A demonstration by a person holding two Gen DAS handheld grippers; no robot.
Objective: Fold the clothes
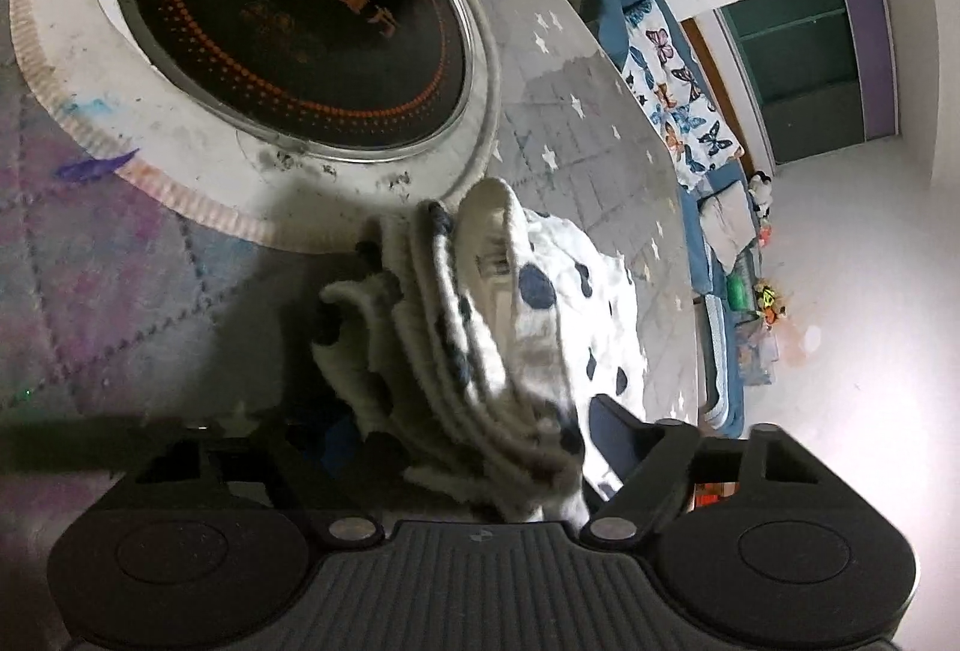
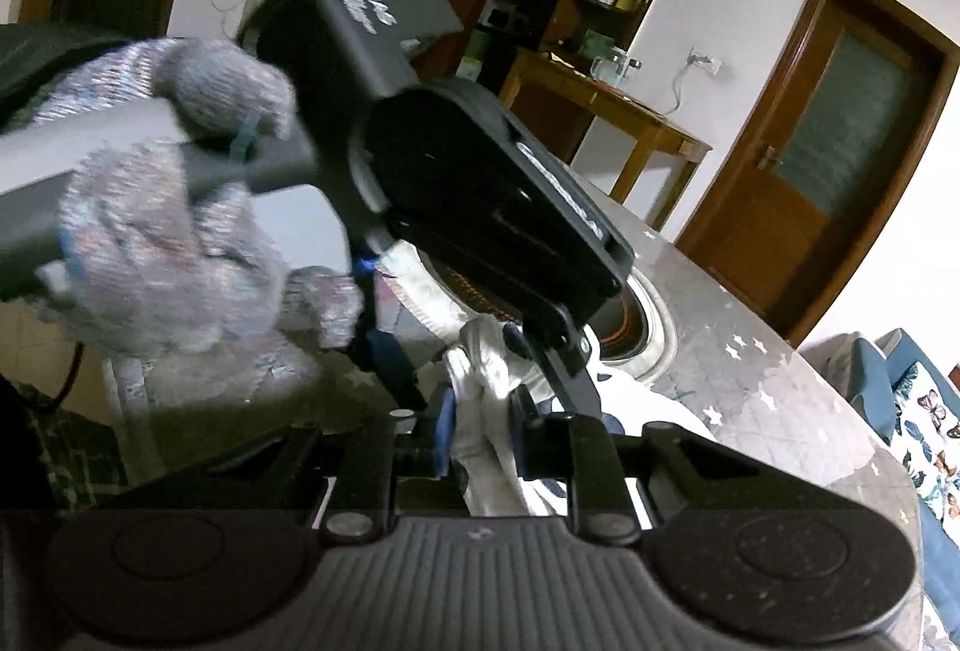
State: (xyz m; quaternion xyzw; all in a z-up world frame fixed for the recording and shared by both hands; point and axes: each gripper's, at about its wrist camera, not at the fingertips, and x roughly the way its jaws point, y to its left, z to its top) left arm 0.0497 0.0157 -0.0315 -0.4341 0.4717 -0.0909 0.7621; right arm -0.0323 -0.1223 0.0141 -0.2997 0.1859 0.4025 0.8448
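One gloved hand (image 2: 162, 207) holding the left claw (image 1: 480, 447), clamped on one bunched white garment with dark spots (image 1: 480, 327), lifted off the round table (image 1: 576, 153) beside one inset cooktop (image 1: 294, 21), right claw (image 2: 480, 429) pinching the same garment, one blue sofa (image 1: 714, 207) far right

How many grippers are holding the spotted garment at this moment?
2. The left gripper clamps a bunched stack of the spotted garment over the table. The right gripper pinches it just beside the left one.
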